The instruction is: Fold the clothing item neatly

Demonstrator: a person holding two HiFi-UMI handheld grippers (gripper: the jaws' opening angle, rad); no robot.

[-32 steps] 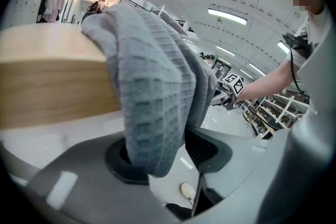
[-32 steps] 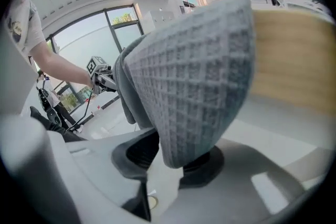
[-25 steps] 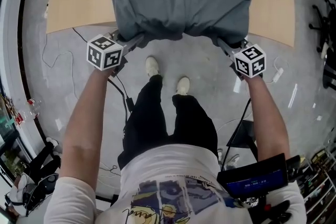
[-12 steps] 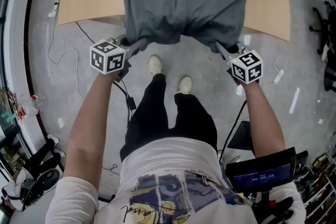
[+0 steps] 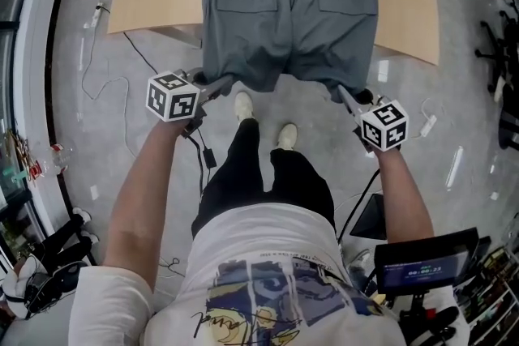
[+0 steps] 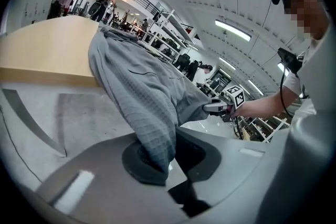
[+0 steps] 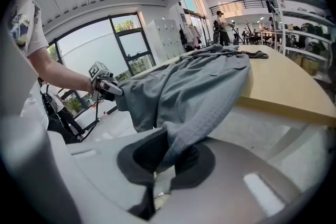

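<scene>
- The left gripper pinches 1 near corner of the grey garment, its jaws pressed tight on the cloth. The right gripper clamps the other corner the same way.
- The garment lies spread on the tan table, with its near end hanging off the edge toward the person, stretched between the 2 grippers.
- The first fold appears to be starting, with the hem gripped at both corners.
- The next move likely calls for carrying both corners up and over the table together, kept level, so the hem lands square on the far end.
</scene>
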